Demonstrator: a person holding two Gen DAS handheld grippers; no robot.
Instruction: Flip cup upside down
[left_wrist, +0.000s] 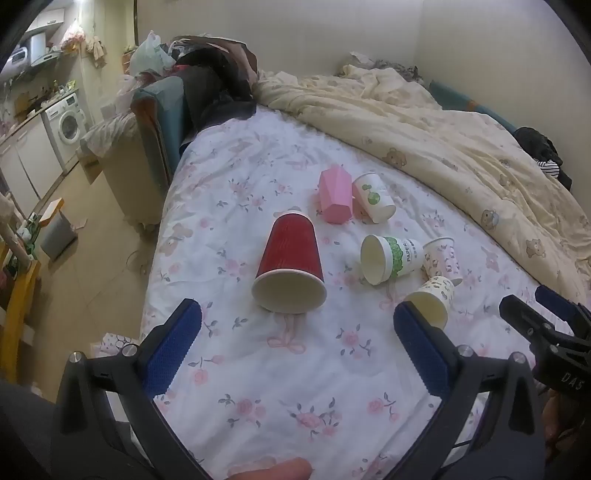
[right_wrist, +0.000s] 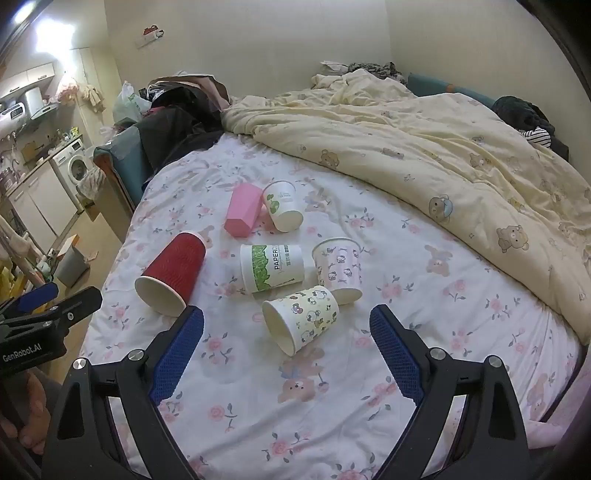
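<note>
Several cups lie on their sides on the floral bed sheet. A red ribbed cup points its mouth at me. A white "PAPER" cup with a green band, a pink Hello Kitty cup, a yellowish cartoon cup, a pink faceted cup and a white cup with a green print lie nearby. My left gripper is open just short of the red cup. My right gripper is open around the yellowish cup's mouth end.
A cream bear-print duvet is heaped along the far right of the bed. Dark clothes and bags pile at the bed's far left corner. The bed's left edge drops to a tiled floor with a washing machine.
</note>
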